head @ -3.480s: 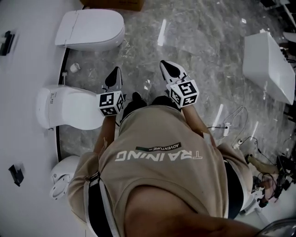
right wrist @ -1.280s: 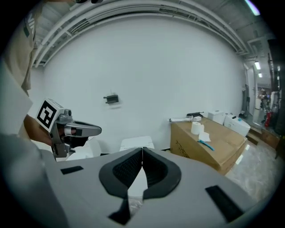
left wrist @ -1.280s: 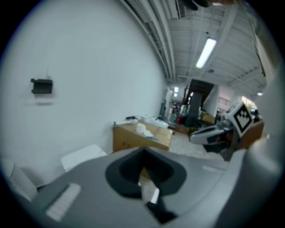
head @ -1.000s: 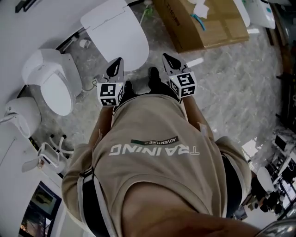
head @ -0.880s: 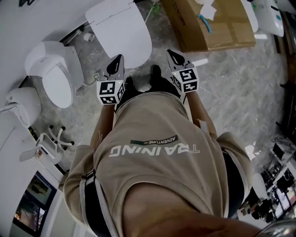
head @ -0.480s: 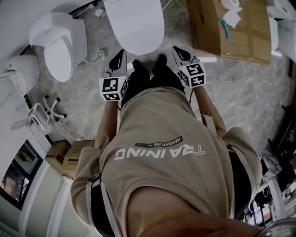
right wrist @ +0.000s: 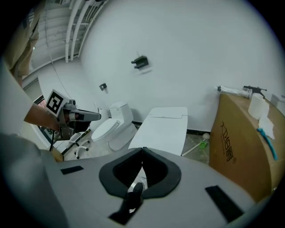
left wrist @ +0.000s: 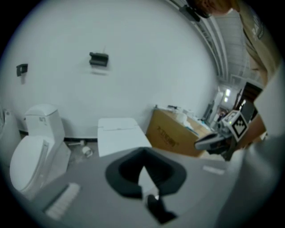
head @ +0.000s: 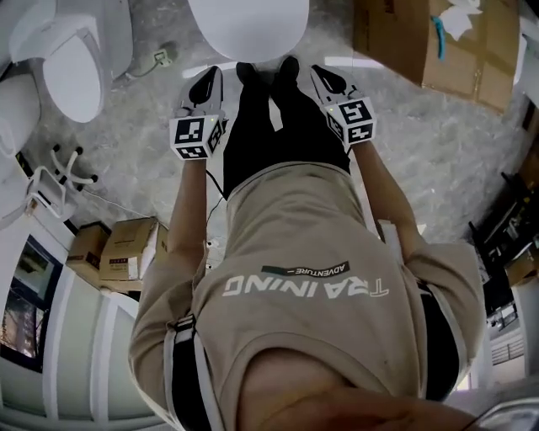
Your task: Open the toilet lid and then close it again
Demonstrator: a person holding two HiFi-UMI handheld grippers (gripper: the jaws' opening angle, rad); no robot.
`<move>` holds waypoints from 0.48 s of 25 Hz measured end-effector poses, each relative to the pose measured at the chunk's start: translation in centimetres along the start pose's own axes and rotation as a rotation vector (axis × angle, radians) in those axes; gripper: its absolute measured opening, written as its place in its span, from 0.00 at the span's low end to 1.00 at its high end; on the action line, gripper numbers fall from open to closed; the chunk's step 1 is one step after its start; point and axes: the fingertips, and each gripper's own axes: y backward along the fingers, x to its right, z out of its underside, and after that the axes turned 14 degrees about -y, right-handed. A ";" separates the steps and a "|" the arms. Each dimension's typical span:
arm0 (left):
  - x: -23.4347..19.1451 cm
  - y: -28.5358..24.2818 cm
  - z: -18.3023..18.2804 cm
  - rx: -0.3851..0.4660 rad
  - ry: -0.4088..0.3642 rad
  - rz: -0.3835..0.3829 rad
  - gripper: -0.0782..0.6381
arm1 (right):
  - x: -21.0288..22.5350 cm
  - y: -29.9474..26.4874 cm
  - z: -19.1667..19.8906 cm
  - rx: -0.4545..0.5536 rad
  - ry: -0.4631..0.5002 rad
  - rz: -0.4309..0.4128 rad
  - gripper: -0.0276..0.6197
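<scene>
A white toilet with a flat, closed lid (head: 248,21) stands just ahead of the person's feet, between the two grippers' lines. The same closed lid (left wrist: 119,135) lies ahead in the left gripper view, and the lid (right wrist: 162,129) also shows ahead in the right gripper view. My left gripper (head: 205,80) and right gripper (head: 327,76) are held side by side at waist height, short of the toilet and not touching it. The left gripper (left wrist: 143,149) has its jaws together, empty. The right gripper (right wrist: 142,149) is likewise shut on nothing.
A second white toilet (head: 72,59) stands to the left by the wall. A large cardboard box (head: 438,42) sits on the floor to the right. Small cartons (head: 118,252) and a white stand (head: 55,172) are at the left. The floor is grey marble.
The view has swung round: the flat-lidded toilet has moved from upper left to top centre, straight ahead of the feet. Both grippers stay shut and level.
</scene>
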 end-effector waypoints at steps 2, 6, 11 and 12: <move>-0.7 -1.4 2.8 -0.043 0.007 -0.002 0.11 | 1.0 -1.2 1.7 -0.028 -0.030 0.017 0.06; -1.9 -4.8 7.8 -0.096 0.014 -0.015 0.11 | 3.4 -3.8 5.0 -0.087 -0.083 0.050 0.06; -2.9 -7.7 13.8 -0.138 0.047 -0.016 0.11 | 5.5 -7.6 8.7 -0.101 -0.089 0.086 0.07; -2.9 -8.2 15.1 -0.153 0.047 -0.008 0.11 | 6.0 -8.3 9.2 -0.097 -0.079 0.101 0.07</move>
